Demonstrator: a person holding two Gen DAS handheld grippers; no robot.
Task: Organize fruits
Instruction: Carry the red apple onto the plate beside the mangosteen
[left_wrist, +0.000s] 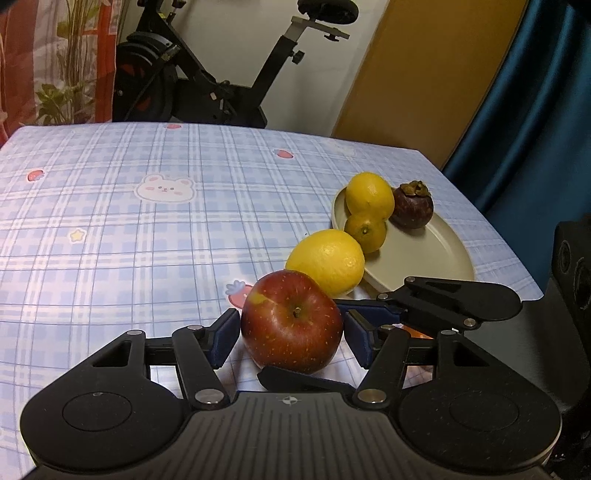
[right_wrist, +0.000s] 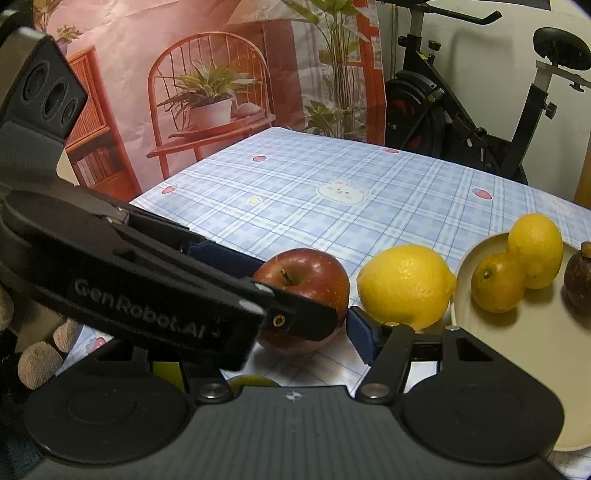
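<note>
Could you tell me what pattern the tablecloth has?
Pale blue plaid tablecloth with bunnies, strawberries and stars; clearest in the left wrist view.

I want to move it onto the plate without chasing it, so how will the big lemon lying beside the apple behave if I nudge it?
The big lemon is rounded and lies on its side, so it would probably roll, wobbling on its pointed end. Its skin looks firm and dimpled, likely grippable. The plate rim beside it may stop it.

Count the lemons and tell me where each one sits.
2. One lemon lies on the tablecloth between the apple and the plate. The other lemon sits on the plate, behind the small orange. None seems hidden.
</note>
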